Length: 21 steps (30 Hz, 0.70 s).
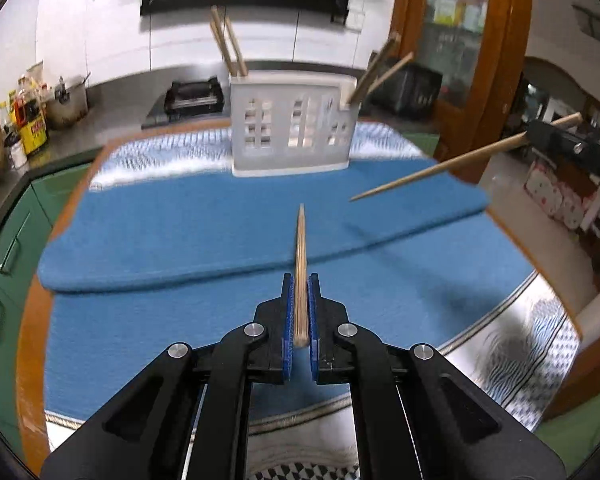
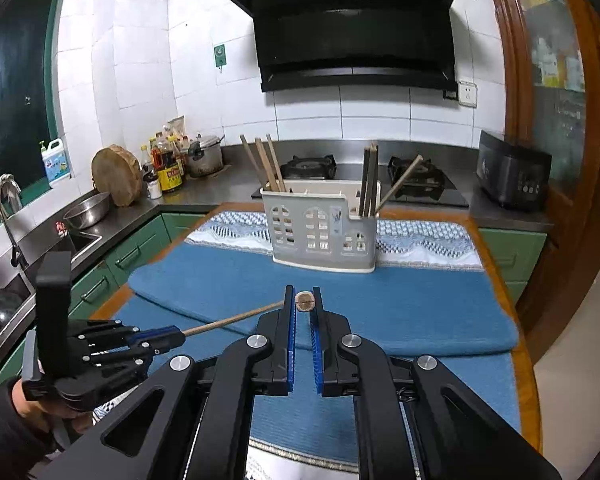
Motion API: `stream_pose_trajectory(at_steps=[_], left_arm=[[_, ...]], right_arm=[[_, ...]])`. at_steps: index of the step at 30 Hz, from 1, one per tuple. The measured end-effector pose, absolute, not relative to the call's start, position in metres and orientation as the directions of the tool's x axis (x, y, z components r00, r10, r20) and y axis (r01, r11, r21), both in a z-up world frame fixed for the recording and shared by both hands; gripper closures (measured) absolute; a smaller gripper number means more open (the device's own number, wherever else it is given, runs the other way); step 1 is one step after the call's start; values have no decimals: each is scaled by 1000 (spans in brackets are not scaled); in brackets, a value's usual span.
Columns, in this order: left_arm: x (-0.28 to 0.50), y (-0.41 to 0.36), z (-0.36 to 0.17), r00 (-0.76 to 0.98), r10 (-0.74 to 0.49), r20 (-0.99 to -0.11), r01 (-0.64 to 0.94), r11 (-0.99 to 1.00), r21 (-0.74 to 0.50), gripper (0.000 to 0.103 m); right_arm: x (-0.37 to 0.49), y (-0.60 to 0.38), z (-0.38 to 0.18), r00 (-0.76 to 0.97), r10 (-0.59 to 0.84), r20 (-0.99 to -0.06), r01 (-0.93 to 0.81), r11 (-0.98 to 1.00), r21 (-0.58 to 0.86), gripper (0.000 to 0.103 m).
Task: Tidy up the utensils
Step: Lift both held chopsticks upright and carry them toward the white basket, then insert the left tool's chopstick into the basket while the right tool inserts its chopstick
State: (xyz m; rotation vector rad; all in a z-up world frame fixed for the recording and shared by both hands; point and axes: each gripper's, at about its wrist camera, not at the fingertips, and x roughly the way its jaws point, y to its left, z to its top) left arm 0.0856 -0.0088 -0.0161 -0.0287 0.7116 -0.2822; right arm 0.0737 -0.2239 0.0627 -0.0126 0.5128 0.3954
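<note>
My left gripper is shut on a wooden chopstick that points forward above the blue mat. My right gripper is shut on another wooden chopstick, seen end-on between the fingertips; in the left wrist view that chopstick slants in the air at the right. The white utensil holder stands at the far end of the table, with chopsticks in its left compartment and its right compartment. The left gripper shows at the lower left of the right wrist view.
A folded blue towel covers the mat on the table. Behind the holder is a gas stove under a black hood. Bottles, a pot and a sink are on the left counter.
</note>
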Motion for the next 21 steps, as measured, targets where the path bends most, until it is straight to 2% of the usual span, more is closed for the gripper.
stream_pose_trajectory(at_steps=[13, 18, 21], left_arm=[[123, -6, 30, 770, -280, -573, 268, 957, -109, 98], [145, -4, 48, 777, -282, -564, 276, 956, -98, 98], [157, -4, 56, 779, -282, -560, 275, 956, -99, 98]], right_arm=[[127, -221, 125, 790, 395, -469, -425, 904, 46, 96], [162, -215, 164, 821, 339, -460, -399, 916, -37, 96], [188, -208, 176, 819, 303, -488, -390, 917, -83, 96]])
